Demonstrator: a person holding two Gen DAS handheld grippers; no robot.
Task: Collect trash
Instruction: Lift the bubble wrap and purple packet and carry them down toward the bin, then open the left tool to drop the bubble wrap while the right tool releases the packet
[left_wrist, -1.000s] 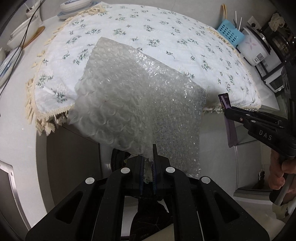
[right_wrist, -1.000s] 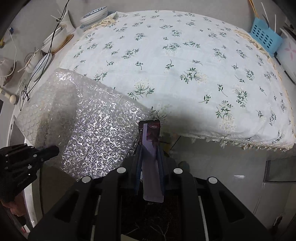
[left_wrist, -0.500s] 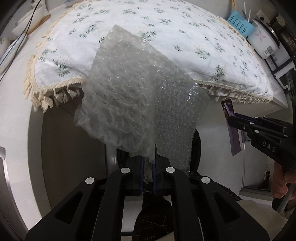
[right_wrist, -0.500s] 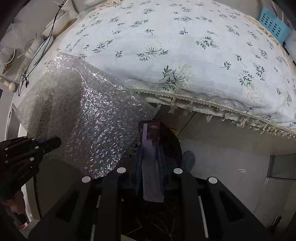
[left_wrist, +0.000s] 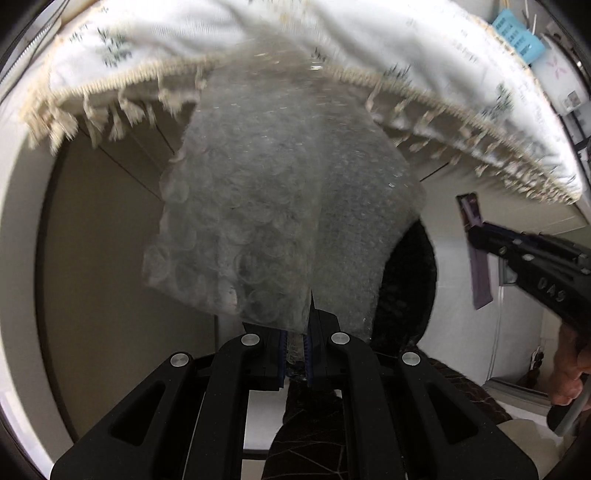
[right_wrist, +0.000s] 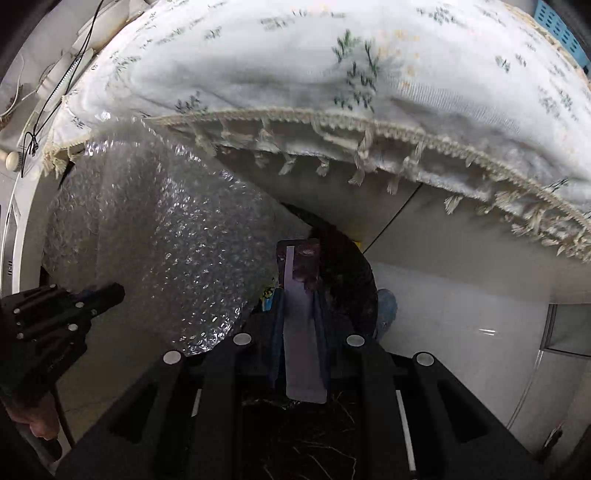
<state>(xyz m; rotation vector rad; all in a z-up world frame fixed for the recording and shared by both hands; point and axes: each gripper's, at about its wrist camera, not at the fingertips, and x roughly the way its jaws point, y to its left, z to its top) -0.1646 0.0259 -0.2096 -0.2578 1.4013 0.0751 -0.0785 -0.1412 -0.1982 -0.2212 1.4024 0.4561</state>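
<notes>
Left tongs (left_wrist: 295, 343): clamped on bubble wrap (left_wrist: 273, 206) – below worktop edge (left_wrist: 461, 122).
Right tongs (right_wrist: 301, 325): clamped on purple wrapper (right_wrist: 301, 295).
Left to do: drop both in dark bin (left_wrist: 410, 280).

The tablecloth (right_wrist: 332, 74) lies over the table, its fringe (left_wrist: 122, 88) hanging off the near edge. Below that edge, the bubble wrap (left_wrist: 280, 221) hangs in front of the fringe, pinched at its lower end by the left gripper (left_wrist: 295, 343). To the right of the wrap, also below the table edge, the right gripper (right_wrist: 299, 314) holds a flat wrapper (right_wrist: 301, 295). Between and beneath them sits the bin (left_wrist: 410, 288), under the table edge
</notes>
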